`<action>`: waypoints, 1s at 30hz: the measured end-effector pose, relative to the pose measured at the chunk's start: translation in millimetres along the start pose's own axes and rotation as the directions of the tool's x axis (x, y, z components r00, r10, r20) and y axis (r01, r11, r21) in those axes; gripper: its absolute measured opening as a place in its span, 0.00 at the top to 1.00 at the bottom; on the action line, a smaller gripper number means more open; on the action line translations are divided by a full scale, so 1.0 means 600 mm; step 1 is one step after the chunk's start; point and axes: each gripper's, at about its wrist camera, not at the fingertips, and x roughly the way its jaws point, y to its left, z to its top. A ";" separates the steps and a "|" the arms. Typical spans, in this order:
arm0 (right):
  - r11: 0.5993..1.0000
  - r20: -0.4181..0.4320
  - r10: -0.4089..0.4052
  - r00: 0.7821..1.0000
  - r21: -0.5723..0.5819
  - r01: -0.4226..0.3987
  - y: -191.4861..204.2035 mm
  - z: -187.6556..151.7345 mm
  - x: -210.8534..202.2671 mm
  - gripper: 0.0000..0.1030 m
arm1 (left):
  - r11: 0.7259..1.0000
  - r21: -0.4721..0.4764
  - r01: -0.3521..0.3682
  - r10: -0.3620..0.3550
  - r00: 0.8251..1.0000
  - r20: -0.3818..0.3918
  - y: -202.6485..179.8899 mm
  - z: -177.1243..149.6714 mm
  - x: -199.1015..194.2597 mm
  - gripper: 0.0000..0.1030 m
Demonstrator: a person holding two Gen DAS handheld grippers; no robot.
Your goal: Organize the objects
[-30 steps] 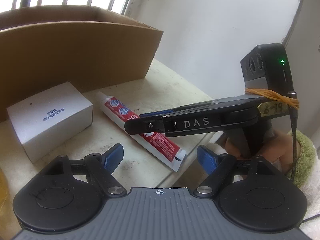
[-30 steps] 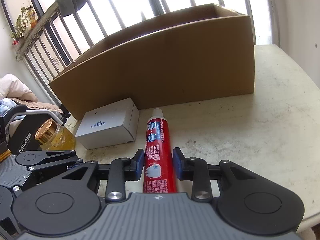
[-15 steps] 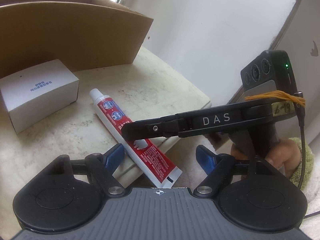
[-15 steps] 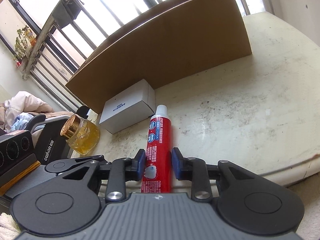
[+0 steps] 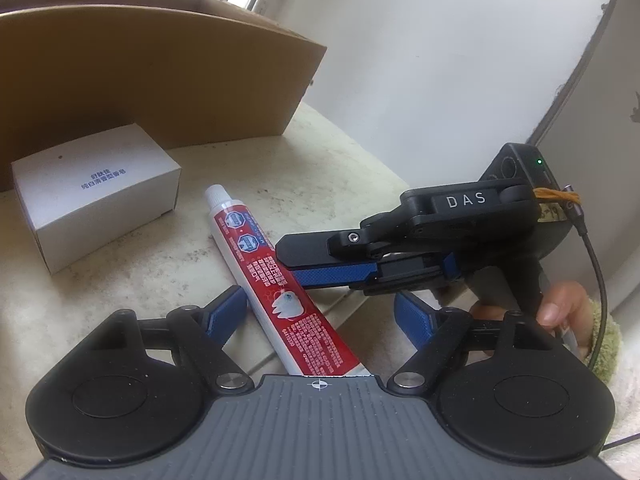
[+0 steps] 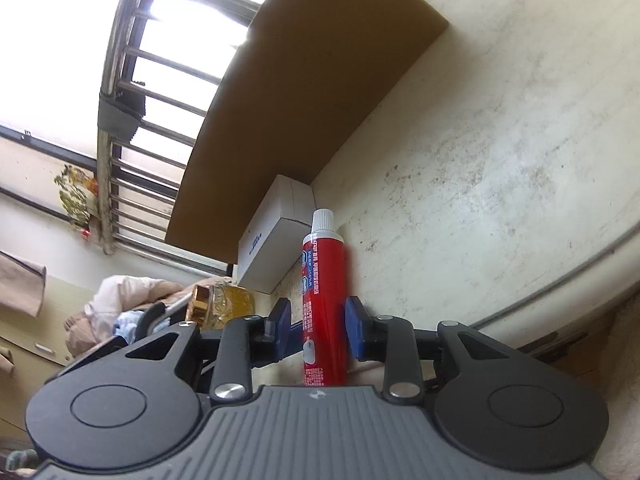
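Currently the left claw (image 5: 318, 312) is hanging spread wide, gripping nothing, with the red-and-white plastic toothpaste tube (image 5: 280, 284) crossing between its blue pads. The right claw (image 6: 318, 330) is pinching that tube at mid-body, tail toward the camera, white cap pointing at the brown cardboard box (image 6: 320, 76). Judgement: squeeze lightly, since the tube is soft and may slip; lift clear of the white cardboard carton (image 5: 96, 192) and the stained cream counter (image 6: 500, 140) before carrying it boxward.
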 end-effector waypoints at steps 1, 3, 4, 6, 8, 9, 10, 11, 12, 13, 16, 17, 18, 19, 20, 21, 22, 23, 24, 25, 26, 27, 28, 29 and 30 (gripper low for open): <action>1.000 0.003 0.024 1.000 0.014 -0.024 -0.003 0.000 -0.001 0.68 | 1.000 0.004 -0.006 0.006 1.000 0.001 0.000 0.001 0.000 0.21; 0.998 0.011 0.060 0.998 0.035 -0.060 -0.007 0.000 -0.001 0.68 | 1.000 0.005 -0.011 0.011 1.000 0.003 0.001 -0.005 -0.012 0.22; 0.997 0.014 0.069 0.998 0.038 -0.070 -0.007 0.000 0.000 0.68 | 1.000 0.004 -0.012 0.012 1.000 0.003 0.002 -0.005 -0.013 0.23; 0.996 0.016 0.083 0.996 0.041 -0.084 -0.007 0.001 0.003 0.68 | 1.000 -0.001 -0.014 0.014 1.000 0.006 0.003 -0.004 -0.015 0.23; 0.993 0.015 0.107 0.994 0.047 -0.108 -0.007 0.000 0.007 0.68 | 1.000 -0.001 -0.023 0.023 1.000 0.010 0.005 -0.004 -0.016 0.24; 0.992 0.014 0.119 0.993 0.048 -0.119 -0.006 0.000 0.009 0.68 | 1.000 -0.002 -0.026 0.026 1.000 0.011 0.008 -0.005 -0.017 0.24; 0.991 0.014 0.127 0.992 0.044 -0.128 -0.004 0.000 0.011 0.68 | 1.000 -0.008 -0.025 0.025 1.000 0.013 0.010 -0.004 -0.018 0.25; 0.991 0.013 0.129 0.992 0.038 -0.130 0.000 0.000 0.014 0.68 | 1.000 -0.016 -0.022 0.022 1.000 0.015 0.013 -0.005 -0.020 0.26; 0.991 0.013 0.131 0.991 0.026 -0.131 0.004 0.000 0.015 0.68 | 0.999 -0.025 -0.019 0.020 1.000 0.016 0.015 -0.005 -0.021 0.27; 0.991 0.013 0.132 0.991 0.012 -0.132 0.009 0.000 0.018 0.68 | 0.999 -0.031 -0.017 0.018 1.000 0.017 0.017 -0.004 -0.022 0.28; 0.989 0.006 0.145 0.989 -0.010 -0.145 0.020 0.000 0.026 0.68 | 0.999 -0.039 -0.020 0.021 1.000 0.021 0.020 -0.005 -0.022 0.35; 0.990 0.004 0.140 0.990 -0.013 -0.140 0.022 0.000 0.029 0.68 | 0.999 -0.044 -0.020 0.021 1.000 0.022 0.022 -0.005 -0.022 0.36; 0.991 0.004 0.128 0.992 -0.021 -0.128 0.026 0.000 0.032 0.68 | 0.999 -0.050 -0.018 0.019 1.000 0.022 0.025 -0.005 -0.025 0.37; 0.993 0.006 0.112 0.994 -0.033 -0.112 0.029 0.000 0.034 0.68 | 0.998 -0.055 -0.015 0.016 1.000 0.024 0.027 -0.006 -0.026 0.38; 0.995 0.001 0.092 0.996 -0.039 -0.092 0.032 0.000 0.037 0.68 | 0.998 -0.059 -0.013 0.014 1.000 0.025 0.028 -0.006 -0.026 0.40; 0.996 -0.009 0.079 0.997 -0.042 -0.079 0.035 0.000 0.042 0.68 | 0.998 -0.061 -0.009 0.010 1.000 0.023 0.029 -0.007 -0.026 0.42; 0.997 -0.016 0.066 0.998 -0.045 -0.067 0.034 -0.002 0.045 0.68 | 0.998 -0.063 -0.007 0.008 1.000 0.025 0.030 -0.008 -0.026 0.42; 0.997 -0.021 0.049 0.999 -0.051 -0.050 0.036 -0.003 0.048 0.68 | 0.998 -0.063 -0.005 0.007 1.000 0.026 0.031 -0.008 -0.027 0.42; 0.998 -0.026 0.043 0.999 -0.055 -0.044 0.037 -0.005 0.050 0.68 | 0.998 -0.059 -0.006 0.007 1.000 0.026 0.030 -0.009 -0.027 0.42; 0.998 -0.029 0.042 0.999 -0.055 -0.044 0.037 -0.005 0.051 0.68 | 0.998 -0.056 -0.007 0.008 1.000 0.027 0.030 -0.008 -0.025 0.42; 0.998 -0.029 0.038 0.999 -0.054 -0.039 0.038 -0.005 0.051 0.68 | 0.998 -0.055 -0.007 0.008 1.000 0.028 0.029 -0.008 -0.025 0.42; 0.998 -0.030 0.035 0.999 -0.052 -0.036 0.038 -0.004 0.051 0.68 | 0.999 -0.053 -0.007 0.009 1.000 0.028 0.030 -0.005 -0.020 0.42; 0.998 -0.030 0.033 0.999 -0.049 -0.034 0.038 -0.004 0.051 0.68 | 0.999 -0.051 -0.007 0.009 1.000 0.028 0.030 -0.005 -0.020 0.42; 0.999 -0.031 0.031 0.999 -0.042 -0.032 0.037 -0.003 0.052 0.67 | 0.999 -0.047 -0.008 0.009 1.000 0.028 0.029 -0.004 -0.020 0.42; 0.999 -0.032 0.030 0.999 -0.031 -0.031 0.036 -0.002 0.052 0.67 | 0.999 -0.042 -0.009 0.010 1.000 0.028 0.028 -0.004 -0.020 0.42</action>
